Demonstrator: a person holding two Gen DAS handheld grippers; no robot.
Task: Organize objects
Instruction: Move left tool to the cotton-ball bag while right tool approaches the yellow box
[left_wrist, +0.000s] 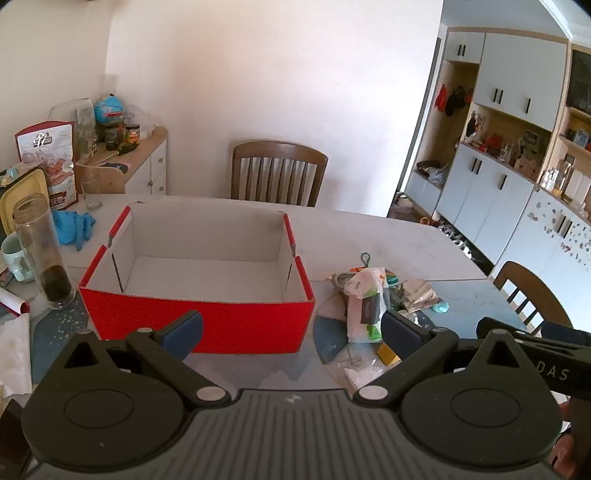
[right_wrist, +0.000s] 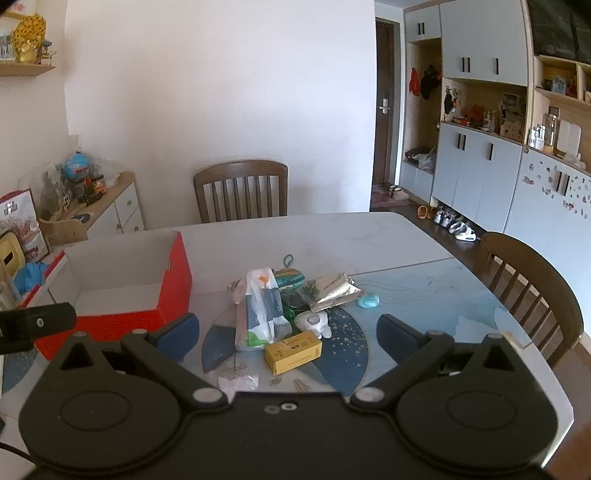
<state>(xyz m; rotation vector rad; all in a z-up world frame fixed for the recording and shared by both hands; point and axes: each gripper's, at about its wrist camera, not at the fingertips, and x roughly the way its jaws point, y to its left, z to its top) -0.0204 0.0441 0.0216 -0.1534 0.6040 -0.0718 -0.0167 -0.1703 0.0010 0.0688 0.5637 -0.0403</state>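
- Left gripper (left_wrist: 291, 334): jaws spread fully wide, nothing between the pads, nothing held. It hangs at lower centre of its own view, tilted down at the table.
- Right gripper (right_wrist: 288, 334): same, jaws fully wide, empty. Yellow box (right_wrist: 293, 351) shows in the gap between the fingers but lies on the table, no contact.
- Red box (left_wrist: 199, 280): open top, white inside, empty; centre of the left view, left edge of the right view.
- Pile of small items (right_wrist: 295, 299): centre of the right view, just right of the red box; white plastic bag (right_wrist: 260, 306), foil pouch (right_wrist: 334, 293), teal pouch (right_wrist: 290, 277), small blue piece (right_wrist: 368, 301) on the pile's right.
- Table (right_wrist: 332, 240): white, blue pattern under the pile.
- Left view, left edge: tall glass jar (left_wrist: 42, 251), blue glove (left_wrist: 72, 227).
- Chair (right_wrist: 241, 192) behind the table.
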